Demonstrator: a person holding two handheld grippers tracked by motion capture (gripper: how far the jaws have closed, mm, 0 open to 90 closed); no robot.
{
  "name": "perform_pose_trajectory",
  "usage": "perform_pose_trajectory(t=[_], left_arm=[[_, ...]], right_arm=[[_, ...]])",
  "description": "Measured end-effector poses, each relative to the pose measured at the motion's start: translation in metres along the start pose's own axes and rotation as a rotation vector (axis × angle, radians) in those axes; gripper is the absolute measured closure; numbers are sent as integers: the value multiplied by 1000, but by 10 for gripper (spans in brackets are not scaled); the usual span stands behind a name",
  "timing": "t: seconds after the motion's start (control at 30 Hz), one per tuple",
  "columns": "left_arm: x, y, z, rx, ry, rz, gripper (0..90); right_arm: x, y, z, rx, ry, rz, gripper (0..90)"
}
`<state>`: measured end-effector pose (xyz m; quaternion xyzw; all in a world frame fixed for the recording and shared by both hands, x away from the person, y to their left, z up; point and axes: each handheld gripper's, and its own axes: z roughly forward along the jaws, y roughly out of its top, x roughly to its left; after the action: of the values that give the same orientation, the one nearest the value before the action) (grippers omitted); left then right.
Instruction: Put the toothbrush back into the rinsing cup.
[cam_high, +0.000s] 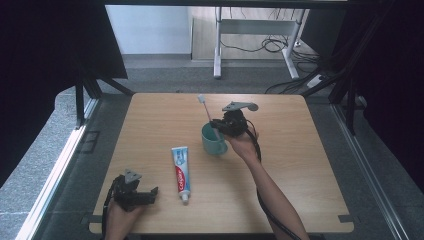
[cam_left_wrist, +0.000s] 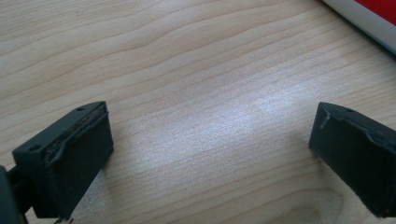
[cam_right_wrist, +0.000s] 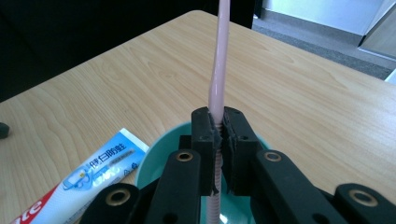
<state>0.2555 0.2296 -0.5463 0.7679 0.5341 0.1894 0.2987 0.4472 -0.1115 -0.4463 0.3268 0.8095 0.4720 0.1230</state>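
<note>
The right gripper (cam_right_wrist: 218, 140) pinches the toothbrush (cam_right_wrist: 218, 70) above the cup (cam_high: 214, 140) — released off-centre, its end could catch the rim and tip the cup.

Open wooden tabletop (cam_high: 300, 165) stretches to the right of the right gripper (cam_high: 220, 126), which clamps a pink toothbrush (cam_right_wrist: 218, 70) directly above a teal mug (cam_high: 214, 142). A toothpaste tube (cam_high: 181, 172) lies to the gripper's lower left, just beside the mug. It also lies just to the right of the left gripper (cam_high: 150, 192), whose wide-apart jaws bracket bare wood.
</note>
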Motion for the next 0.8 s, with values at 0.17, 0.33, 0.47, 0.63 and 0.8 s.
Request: perform_pose_trajectory(t=[0.17, 0.33, 0.47, 0.63, 0.8], left_arm=[[0, 0, 0, 1, 0, -2, 0], [0, 0, 0, 2, 1, 1, 0], [0, 0, 0, 2, 1, 2, 0], [0, 0, 0, 2, 1, 2, 0], [0, 0, 0, 2, 1, 2, 0]], right_arm=[[-1, -8, 3, 7, 5, 3, 836], [-1, -13, 6, 17, 9, 2, 835], [-1, -16, 9, 27, 10, 0, 835], [-1, -20, 13, 42, 13, -1, 834], [-1, -21, 16, 61, 17, 1, 830]])
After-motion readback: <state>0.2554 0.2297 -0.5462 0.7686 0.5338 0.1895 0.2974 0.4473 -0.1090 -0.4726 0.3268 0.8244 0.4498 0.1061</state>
